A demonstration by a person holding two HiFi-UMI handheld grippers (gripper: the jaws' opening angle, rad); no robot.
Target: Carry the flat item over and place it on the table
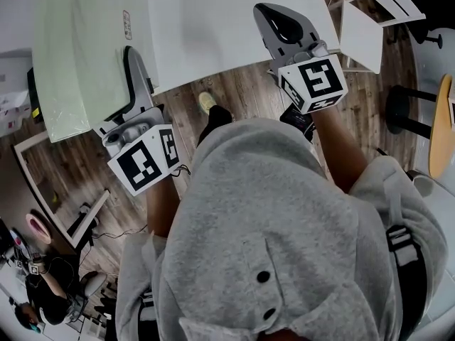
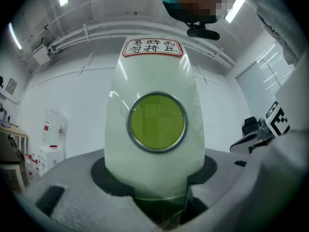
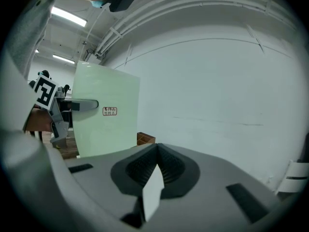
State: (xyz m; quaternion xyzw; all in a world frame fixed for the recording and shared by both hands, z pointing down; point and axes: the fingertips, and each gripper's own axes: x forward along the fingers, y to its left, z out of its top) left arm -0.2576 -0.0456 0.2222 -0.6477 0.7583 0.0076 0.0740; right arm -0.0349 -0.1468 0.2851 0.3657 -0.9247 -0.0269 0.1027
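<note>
The flat item is a large pale green panel (image 1: 85, 48) with a small red-bordered label (image 1: 126, 23). It is held up left of the white table (image 1: 227, 20). My left gripper (image 1: 133, 66) is shut on the panel's near edge. In the left gripper view the panel (image 2: 154, 71) rises edge-on from between the jaws, with a round green disc (image 2: 156, 122) on it. My right gripper (image 1: 281, 16) hovers over the table's near right part, its jaws closed together with nothing in them. The right gripper view shows the panel (image 3: 108, 120) off to the left.
White frame furniture (image 1: 370, 13) stands past the table's right corner, beside a black stool (image 1: 402, 109) and a yellowish round top (image 1: 442, 126). Another white frame (image 1: 57, 190) lies on the wooden floor at left. A person (image 1: 43, 290) sits at the lower left.
</note>
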